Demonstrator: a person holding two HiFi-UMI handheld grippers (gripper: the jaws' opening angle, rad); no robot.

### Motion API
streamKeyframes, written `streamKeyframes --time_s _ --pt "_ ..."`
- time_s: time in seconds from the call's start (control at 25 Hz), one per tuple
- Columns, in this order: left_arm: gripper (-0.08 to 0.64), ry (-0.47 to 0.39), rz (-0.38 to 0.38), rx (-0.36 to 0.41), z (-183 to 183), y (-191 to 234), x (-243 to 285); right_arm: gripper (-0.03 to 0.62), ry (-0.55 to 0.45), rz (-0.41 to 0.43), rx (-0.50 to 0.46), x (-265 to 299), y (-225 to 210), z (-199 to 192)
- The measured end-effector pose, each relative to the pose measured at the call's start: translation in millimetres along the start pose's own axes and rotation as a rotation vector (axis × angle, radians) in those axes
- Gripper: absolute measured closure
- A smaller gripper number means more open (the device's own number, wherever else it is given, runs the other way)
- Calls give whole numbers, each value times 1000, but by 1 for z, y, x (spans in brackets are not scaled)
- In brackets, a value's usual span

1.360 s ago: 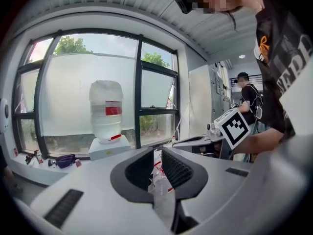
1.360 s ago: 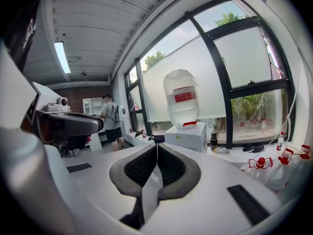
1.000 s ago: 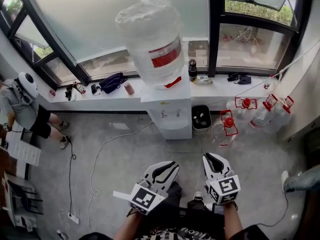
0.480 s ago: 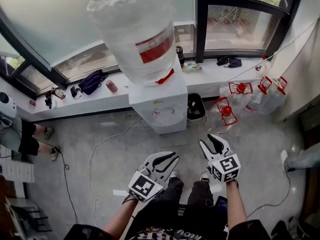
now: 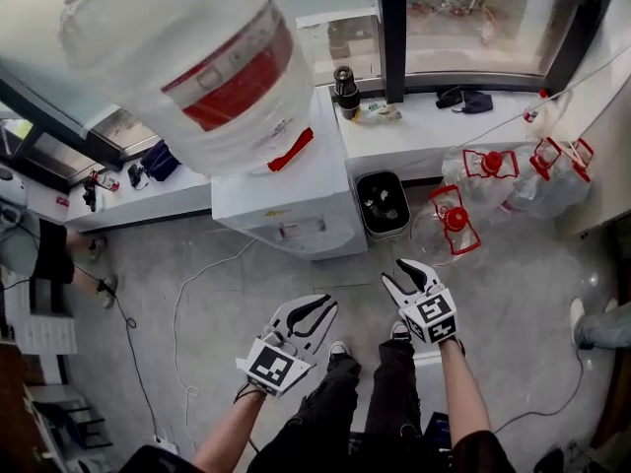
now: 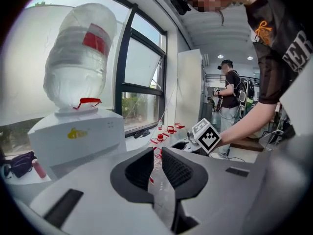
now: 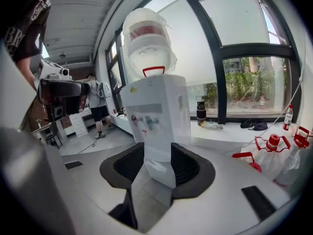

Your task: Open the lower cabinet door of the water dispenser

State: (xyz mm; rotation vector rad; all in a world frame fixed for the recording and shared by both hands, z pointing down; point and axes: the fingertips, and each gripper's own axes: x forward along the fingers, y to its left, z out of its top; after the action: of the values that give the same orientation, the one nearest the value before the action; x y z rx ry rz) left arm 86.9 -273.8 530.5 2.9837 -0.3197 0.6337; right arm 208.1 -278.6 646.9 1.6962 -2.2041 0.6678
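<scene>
Right gripper [image 5: 398,273]: jaws just opened wide, nothing between. Left gripper [image 5: 321,306]: jaws narrow, empty. Straight ahead of the right jaws, well apart: water dispenser [image 5: 296,200], upright on the floor [image 5: 246,284], cabinet door [image 7: 160,170] low on its front. Likely best reached with the right gripper, lower and forward.

A: L gripper [image 5: 315,308]?
B: Held low, jaws a slit apart, empty.
A: R gripper [image 5: 402,276]?
B: Alongside, jaws just been opening, wide now, nothing btwn. L forearm [image 5: 229,427], R forearm [image 5: 459,392] reach fwd, angled down.
</scene>
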Motion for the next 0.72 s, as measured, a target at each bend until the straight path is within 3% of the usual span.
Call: streamKeyframes --time_s 0.12,0.36,0.72 --pt "509 -10 41 -33 -17 13 40 405 23 26 0 38 -32 -32" --pt "509 45 50 -8 -72 26 106 376 51 90 -37 114 -74 -96" --pt "509 96 62 -42 -169 58 171 334 70 211 -156 230 -100 -180"
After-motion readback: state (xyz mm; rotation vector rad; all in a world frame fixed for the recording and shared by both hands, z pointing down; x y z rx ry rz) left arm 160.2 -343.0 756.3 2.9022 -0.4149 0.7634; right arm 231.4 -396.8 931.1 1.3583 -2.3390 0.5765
